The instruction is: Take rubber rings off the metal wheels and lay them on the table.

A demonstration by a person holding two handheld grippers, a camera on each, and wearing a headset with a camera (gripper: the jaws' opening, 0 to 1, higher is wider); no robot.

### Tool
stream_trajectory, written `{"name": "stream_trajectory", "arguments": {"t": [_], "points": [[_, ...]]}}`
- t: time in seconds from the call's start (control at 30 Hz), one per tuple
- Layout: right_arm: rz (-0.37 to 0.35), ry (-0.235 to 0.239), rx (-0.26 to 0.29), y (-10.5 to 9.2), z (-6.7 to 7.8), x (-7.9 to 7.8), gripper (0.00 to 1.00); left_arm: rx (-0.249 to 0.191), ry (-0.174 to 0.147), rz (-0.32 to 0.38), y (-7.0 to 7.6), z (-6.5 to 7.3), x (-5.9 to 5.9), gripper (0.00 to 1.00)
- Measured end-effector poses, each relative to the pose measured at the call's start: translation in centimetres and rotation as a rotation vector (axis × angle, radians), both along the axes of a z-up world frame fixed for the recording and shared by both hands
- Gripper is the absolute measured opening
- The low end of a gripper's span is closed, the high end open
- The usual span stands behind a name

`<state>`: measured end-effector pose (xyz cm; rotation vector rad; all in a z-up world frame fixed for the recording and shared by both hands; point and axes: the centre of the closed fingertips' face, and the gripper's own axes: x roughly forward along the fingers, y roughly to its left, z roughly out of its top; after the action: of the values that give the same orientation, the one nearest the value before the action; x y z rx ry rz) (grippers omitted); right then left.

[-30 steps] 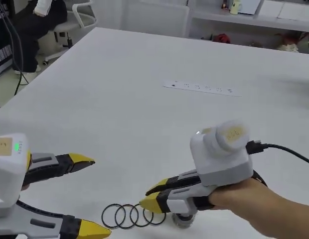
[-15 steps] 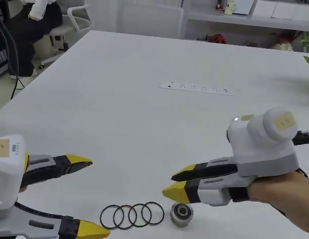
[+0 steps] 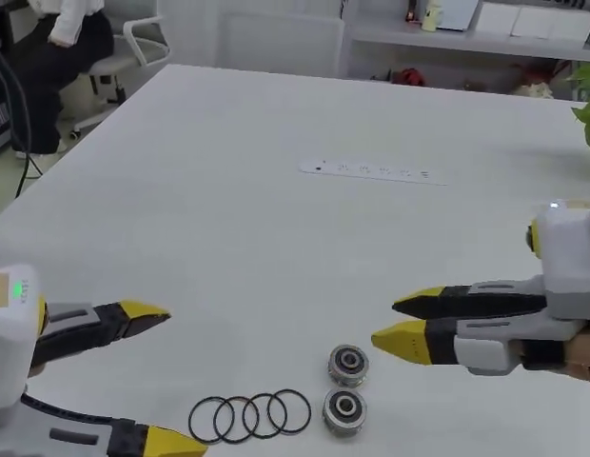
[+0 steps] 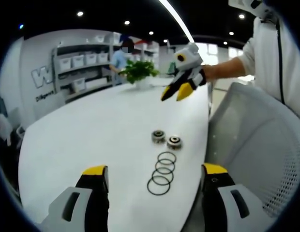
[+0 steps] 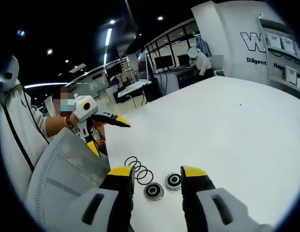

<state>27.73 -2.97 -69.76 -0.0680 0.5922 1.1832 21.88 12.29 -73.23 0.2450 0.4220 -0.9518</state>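
Two bare metal wheels (image 3: 348, 363) (image 3: 344, 409) lie side by side on the white table (image 3: 238, 190) near its front edge. Several black rubber rings (image 3: 249, 416) lie in an overlapping row just left of them. My left gripper (image 3: 160, 379) is open wide, left of the rings, with nothing in it. My right gripper (image 3: 390, 322) hovers open to the right of the wheels, also with nothing in it. The left gripper view shows the rings (image 4: 162, 171), the wheels (image 4: 158, 136) (image 4: 174, 141) and the right gripper (image 4: 176, 93) beyond. The right gripper view shows the wheels (image 5: 153, 191) (image 5: 173, 181) and rings (image 5: 139, 171).
A white power strip (image 3: 371, 172) lies at mid-table. A person sits on an office chair (image 3: 124, 57) at the far left. Shelves and a green plant (image 3: 588, 114) stand along the back. A mesh chair (image 4: 247, 135) stands at the table's front edge.
My right gripper has drawn back to the right and up from the spot beside the rings. Both wheels now show where it was. The left gripper has stayed put.
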Motion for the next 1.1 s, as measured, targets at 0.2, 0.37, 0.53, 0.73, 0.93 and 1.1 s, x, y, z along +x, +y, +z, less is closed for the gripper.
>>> {"name": "stream_trajectory", "arguments": {"t": [0.2, 0.37, 0.53, 0.73, 0.93, 1.1], "points": [[-0.075, -0.024, 0.052, -2.4, 1.1, 0.6, 0.41, -0.005, 0.001, 0.015, 0.2, 0.1, -0.1, 0.80], [-0.118, -0.043, 0.068, -4.3, 1.4, 0.7, 0.45, -0.005, 0.000, 0.030, 0.5, 0.1, -0.1, 0.80], [-0.170, -0.059, 0.098, -6.2, 1.5, 0.8, 0.51, -0.010, -0.002, 0.056, 1.0, 0.2, 0.0, 0.80], [-0.206, -0.083, 0.096, -8.2, 1.1, 0.6, 0.58, -0.016, -0.004, 0.085, 1.7, 0.3, 0.3, 0.80], [-0.233, -0.092, 0.096, -9.8, 0.3, 0.2, 0.66, -0.016, 0.003, 0.111, 2.3, 0.0, 0.2, 0.81], [-0.261, -0.076, 0.103, -10.8, -0.6, 0.0, 0.70, -0.019, 0.012, 0.131, 2.6, -0.3, 0.2, 0.82]]}}
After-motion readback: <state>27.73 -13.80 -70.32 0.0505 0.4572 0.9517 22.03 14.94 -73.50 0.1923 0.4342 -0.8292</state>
